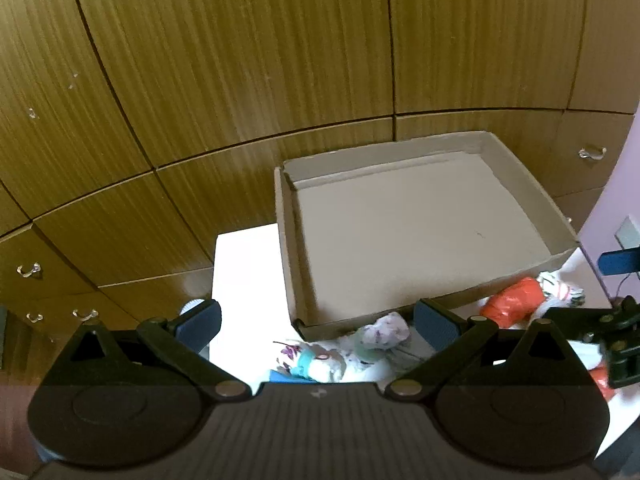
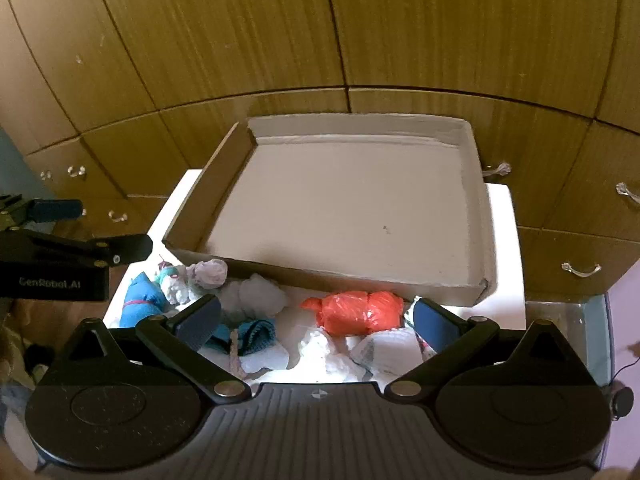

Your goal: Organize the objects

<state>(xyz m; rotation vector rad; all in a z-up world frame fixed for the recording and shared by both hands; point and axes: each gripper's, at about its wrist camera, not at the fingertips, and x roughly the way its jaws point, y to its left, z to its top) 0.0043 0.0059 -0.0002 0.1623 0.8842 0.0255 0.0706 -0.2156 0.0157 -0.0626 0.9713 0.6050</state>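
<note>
Both grippers are standing with jaws spread wide, and nothing is lying between the pads of either. Left gripper (image 1: 316, 322) is hanging over the left near corner of the table (image 1: 244, 264), tilting downward toward the cardboard box (image 1: 420, 216); its own view is showing only part of the clutter: a pale floral bundle (image 1: 386, 330) touching the box's near wall, a teal-and-white bundle (image 1: 316, 362) just in front of it, and an orange bag (image 1: 514, 306) further right, beside the box's near right corner. Right gripper (image 2: 316, 324) is hanging over the near edge of the table (image 2: 504, 216), also tilting downward, and its view is showing the full row of items in front of the box (image 2: 352, 200): a blue cloth (image 2: 140, 308) at the left, the floral bundle (image 2: 210, 274) against the box wall, a teal knit piece (image 2: 256, 334) near the left pad, the orange bag (image 2: 358, 312) in the middle, and white crumpled bundles (image 2: 384, 350) just beside it. Only the right view is showing the box's whole floor, which is holding nothing, and the left gripper (image 2: 60, 240) from the side at the left edge. Only the left view is catching the right gripper (image 1: 620, 300) at its right edge. Wooden cabinets (image 2: 280, 40) are filling the background in both views.
</note>
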